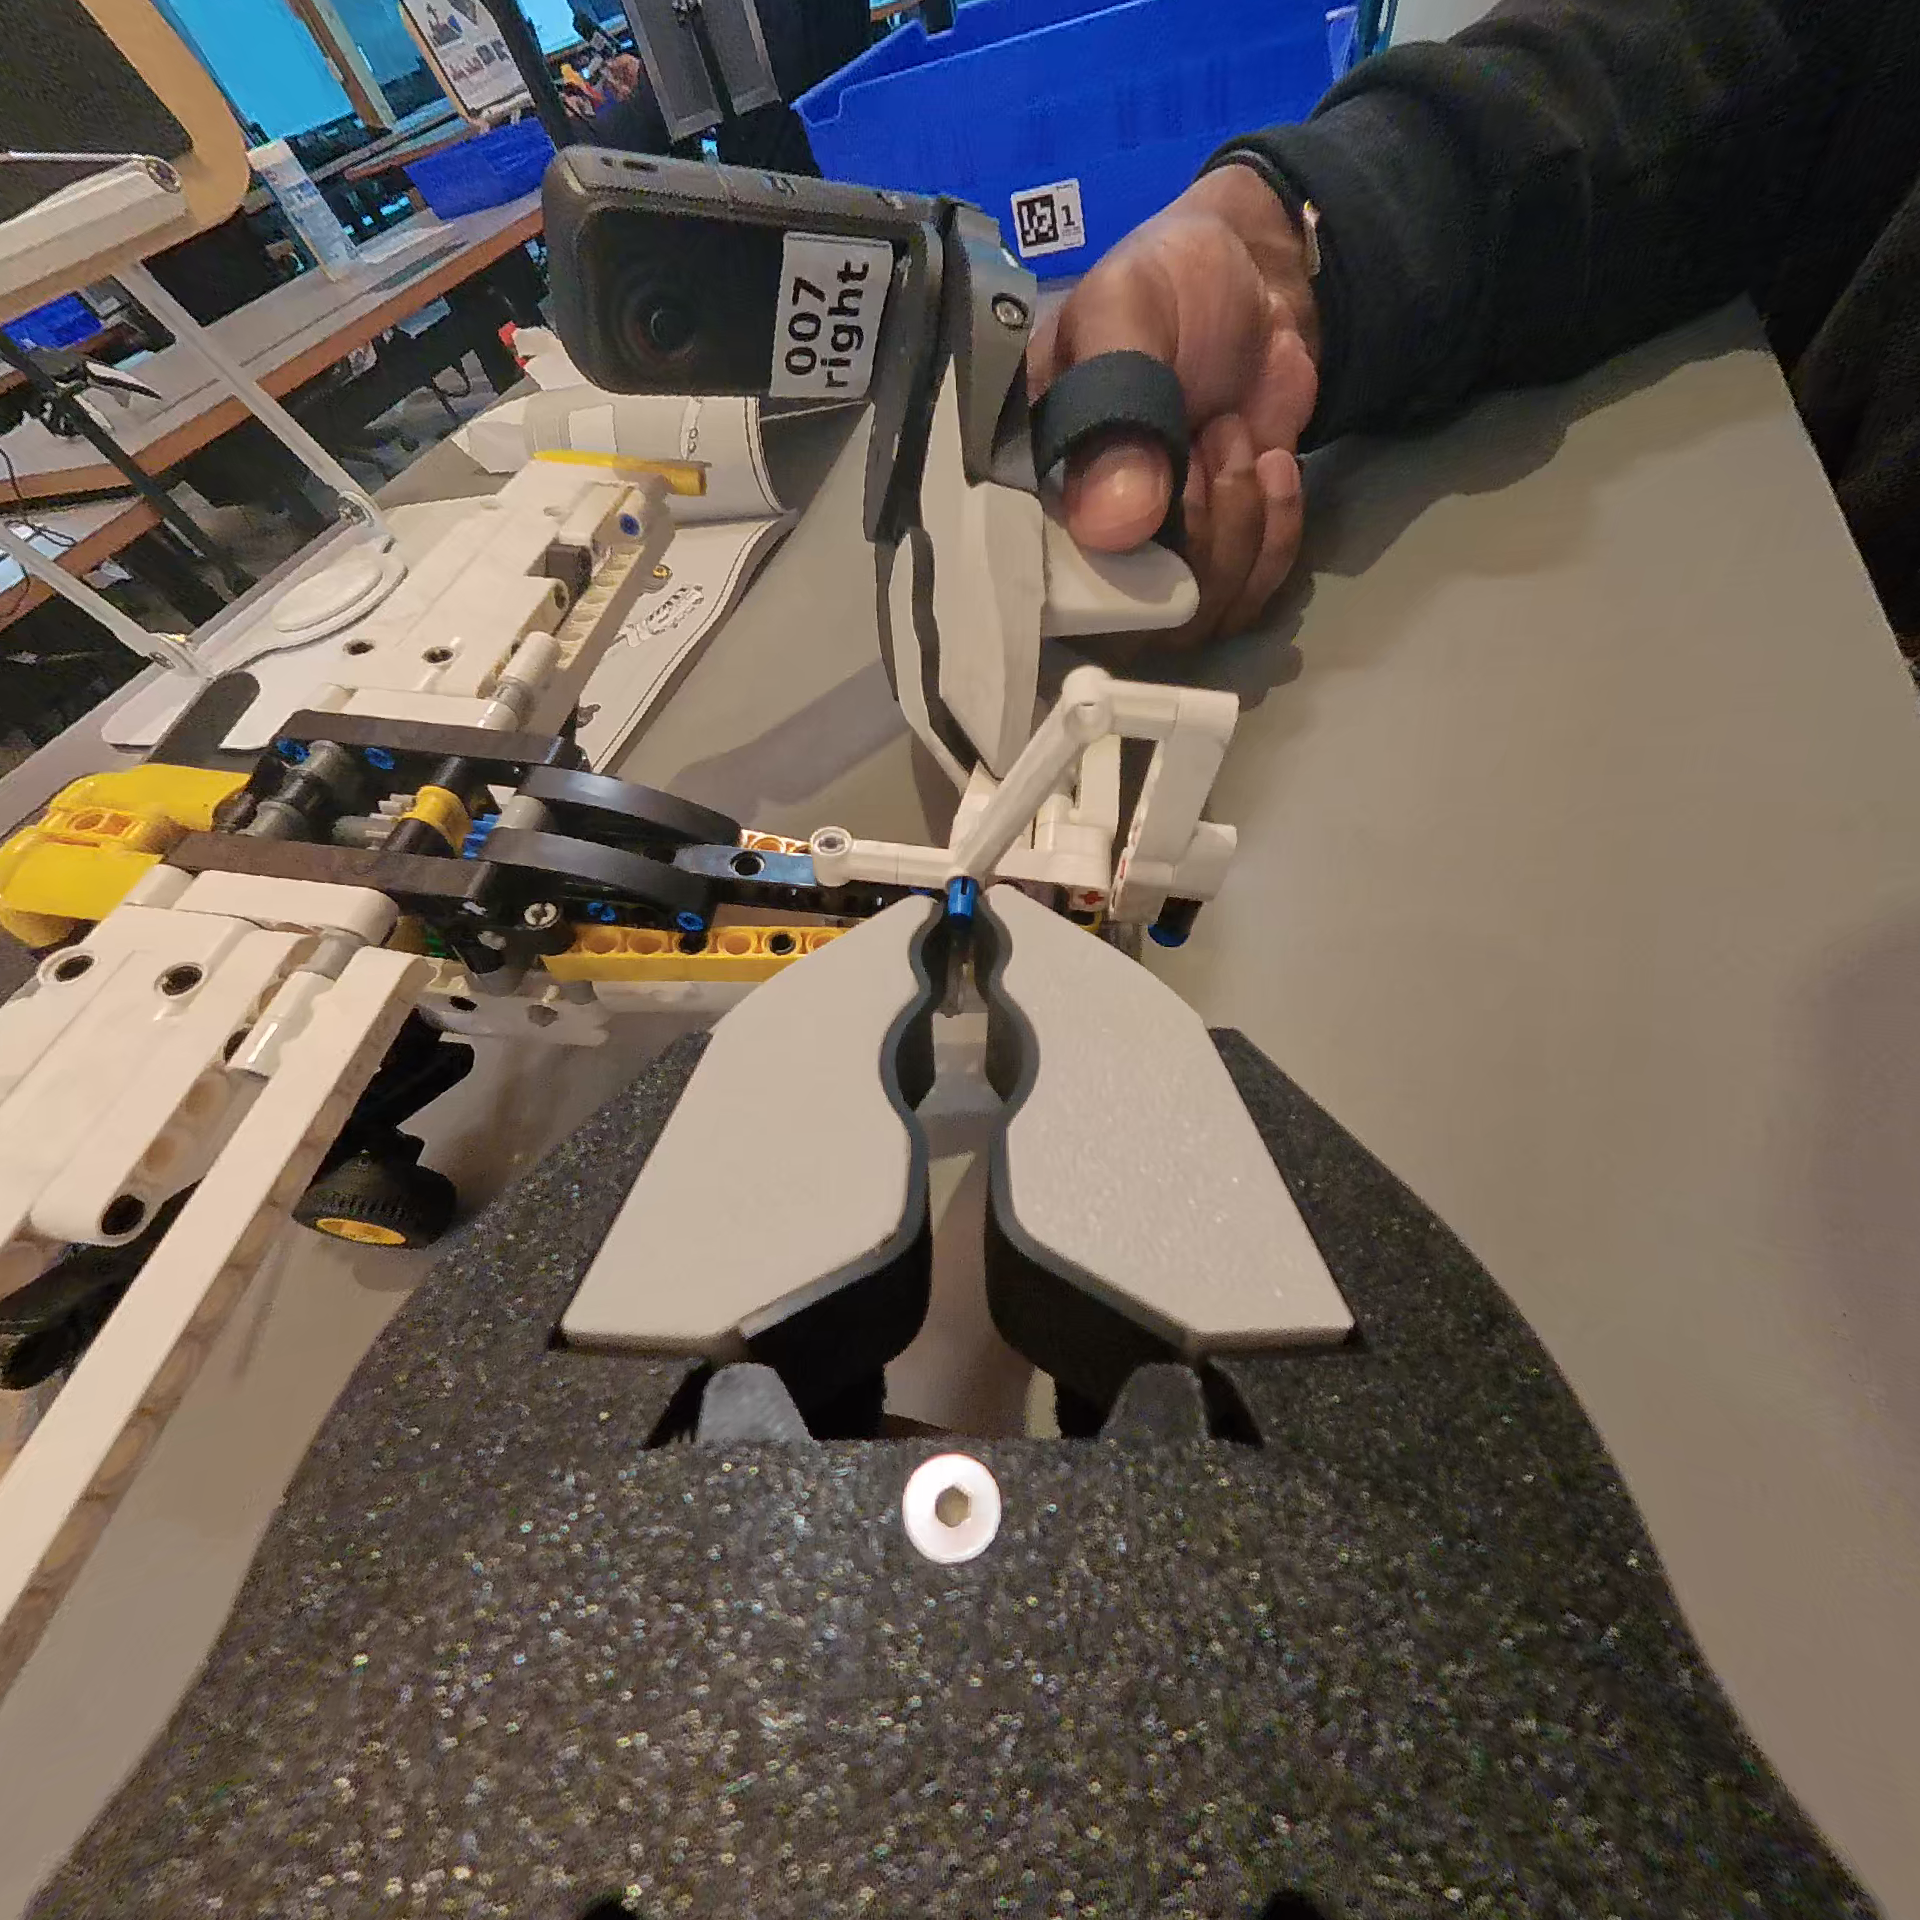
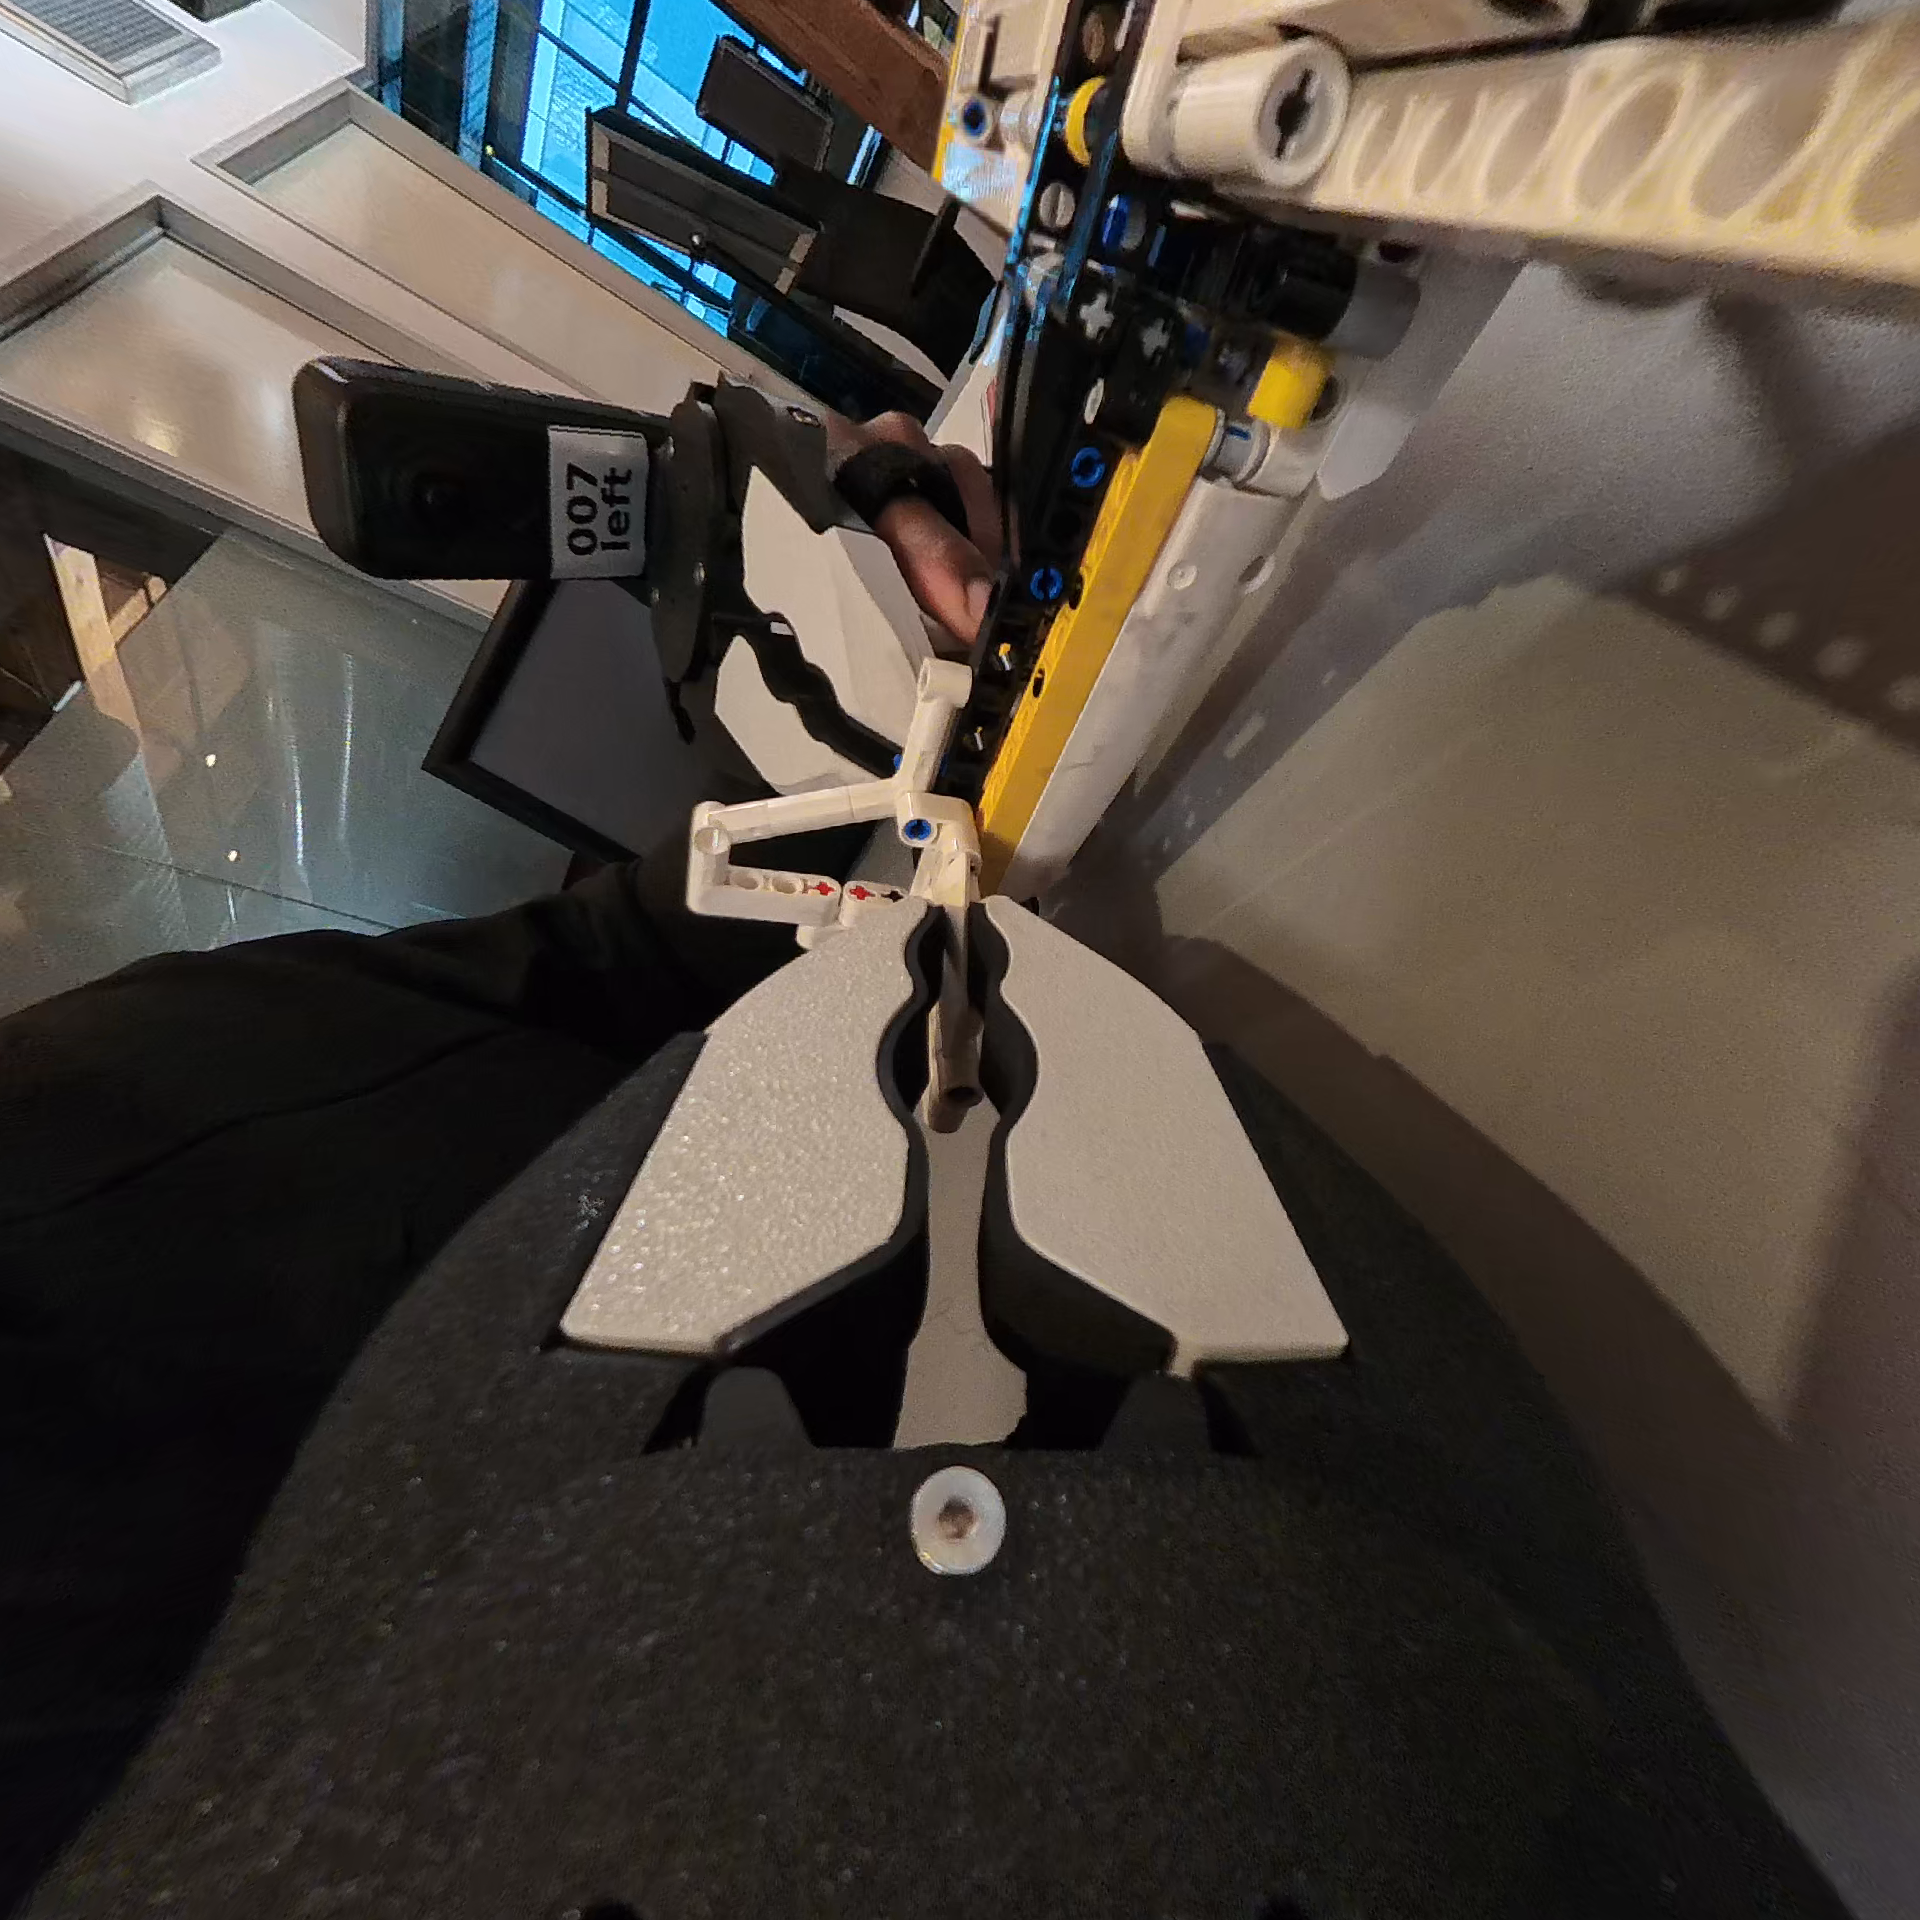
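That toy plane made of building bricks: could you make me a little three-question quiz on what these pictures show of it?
1. True or false: the brick model stands on a grey table.
2. What does the left gripper pinch at its fingers? A) a blue pin B) a yellow wheel C) a sheet of paper
3. Fill in: the right gripper grips a thin ____ rod beside the white linkage.

Key: 1 true; 2 A; 3 dark.
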`<state>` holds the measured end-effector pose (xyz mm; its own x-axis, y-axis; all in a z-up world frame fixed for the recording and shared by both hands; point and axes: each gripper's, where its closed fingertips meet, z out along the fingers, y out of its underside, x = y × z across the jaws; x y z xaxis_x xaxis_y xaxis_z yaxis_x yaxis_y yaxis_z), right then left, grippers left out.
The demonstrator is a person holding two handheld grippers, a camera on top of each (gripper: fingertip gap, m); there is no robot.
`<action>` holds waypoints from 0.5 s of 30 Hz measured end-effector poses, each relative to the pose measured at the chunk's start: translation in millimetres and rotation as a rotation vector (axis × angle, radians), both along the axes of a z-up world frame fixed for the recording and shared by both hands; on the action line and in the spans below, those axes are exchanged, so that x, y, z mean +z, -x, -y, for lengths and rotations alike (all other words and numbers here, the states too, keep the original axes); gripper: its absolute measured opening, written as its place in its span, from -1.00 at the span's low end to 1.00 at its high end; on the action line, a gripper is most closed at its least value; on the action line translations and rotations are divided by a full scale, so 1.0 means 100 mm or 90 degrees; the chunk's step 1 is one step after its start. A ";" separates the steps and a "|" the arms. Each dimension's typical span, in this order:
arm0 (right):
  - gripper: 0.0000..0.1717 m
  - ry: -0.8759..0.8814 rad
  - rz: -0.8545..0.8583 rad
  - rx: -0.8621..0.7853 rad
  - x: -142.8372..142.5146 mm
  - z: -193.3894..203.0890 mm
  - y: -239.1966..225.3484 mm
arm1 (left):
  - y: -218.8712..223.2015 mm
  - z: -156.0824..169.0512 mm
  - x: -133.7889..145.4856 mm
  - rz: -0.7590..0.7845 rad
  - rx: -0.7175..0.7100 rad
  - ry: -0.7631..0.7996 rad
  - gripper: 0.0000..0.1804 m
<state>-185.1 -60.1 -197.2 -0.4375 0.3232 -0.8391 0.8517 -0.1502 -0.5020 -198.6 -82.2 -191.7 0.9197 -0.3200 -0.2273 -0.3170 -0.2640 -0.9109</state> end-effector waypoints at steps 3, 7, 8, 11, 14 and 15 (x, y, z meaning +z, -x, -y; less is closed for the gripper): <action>-0.95 -0.019 0.001 -0.016 -0.04 0.01 0.04 | 0.06 0.01 -0.06 -0.024 0.008 0.019 -0.95; -0.73 -0.051 -0.026 -0.044 -0.06 -0.07 0.06 | 0.19 0.04 -0.13 -0.056 0.037 0.040 -0.95; -0.71 -0.065 -0.035 -0.048 -0.07 -0.11 0.05 | 0.22 0.05 -0.13 -0.058 0.042 0.042 -0.95; -0.69 -0.101 -0.068 -0.053 -0.09 -0.23 -0.03 | 0.29 0.09 -0.13 -0.064 0.064 0.044 -0.94; -0.69 -0.119 -0.102 -0.049 -0.07 -0.32 -0.15 | 0.38 0.12 -0.14 -0.080 0.099 0.055 -0.89; -0.69 -0.124 -0.114 -0.049 -0.06 -0.35 -0.18 | 0.40 0.13 -0.13 -0.076 0.110 0.056 -0.85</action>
<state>-167.1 -25.0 -203.2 -0.5413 0.5089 -0.6693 0.7361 -0.0978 -0.6697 -238.3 -95.2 -204.9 0.9307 -0.1837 -0.3164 -0.3648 -0.4011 -0.8403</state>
